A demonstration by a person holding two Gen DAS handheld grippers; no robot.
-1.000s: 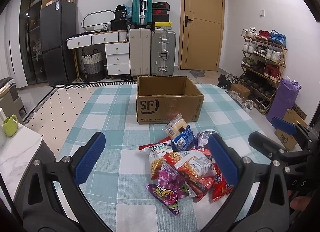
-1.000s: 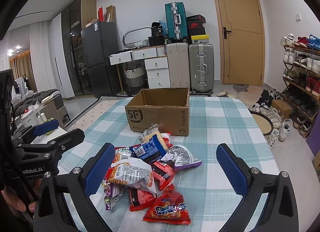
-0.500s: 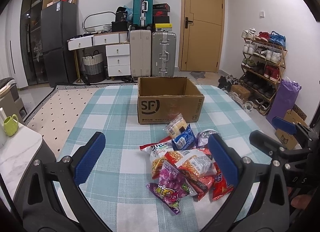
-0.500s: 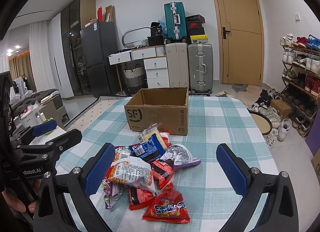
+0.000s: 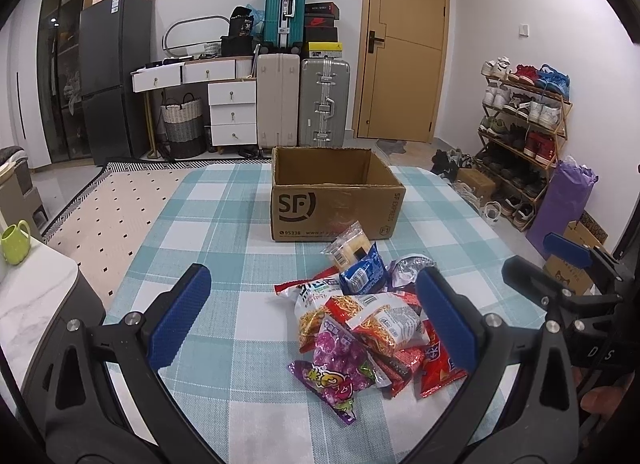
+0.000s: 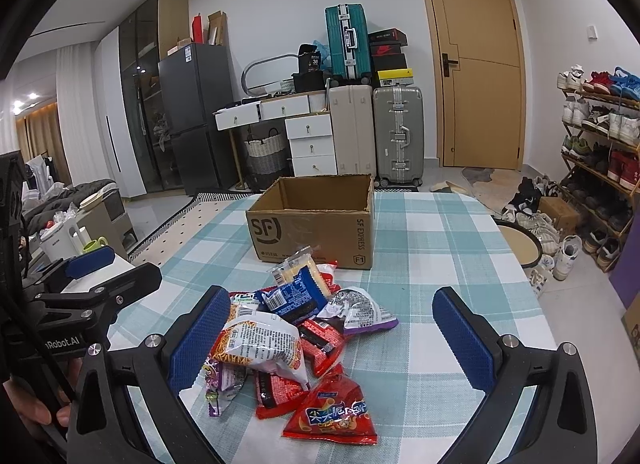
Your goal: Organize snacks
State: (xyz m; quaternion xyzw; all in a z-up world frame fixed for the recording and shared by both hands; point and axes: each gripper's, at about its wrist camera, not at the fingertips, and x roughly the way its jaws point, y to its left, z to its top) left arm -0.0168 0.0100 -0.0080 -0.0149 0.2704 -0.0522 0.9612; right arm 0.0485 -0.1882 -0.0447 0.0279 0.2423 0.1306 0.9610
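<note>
A pile of snack packets point(image 5: 360, 324) lies on the checked tablecloth, also in the right wrist view point(image 6: 296, 336). It includes a purple candy bag point(image 5: 340, 368), a blue biscuit pack point(image 6: 294, 298) and a red chip bag point(image 6: 334, 414). An open, empty-looking cardboard SF box point(image 5: 336, 195) stands behind the pile, also in the right wrist view point(image 6: 316, 219). My left gripper point(image 5: 316, 316) is open, hovering near the pile's left side. My right gripper point(image 6: 328, 340) is open, hovering over the pile's near side. Both are empty.
The table point(image 5: 224, 232) has a teal checked cloth. A marble side counter with a green mug point(image 5: 14, 242) is at the left. Suitcases point(image 5: 304, 99), drawers, a fridge and a shoe rack point(image 5: 520, 127) line the room behind.
Both grippers have drifted slightly; the views are nearly the same. Nothing was grasped or moved.
</note>
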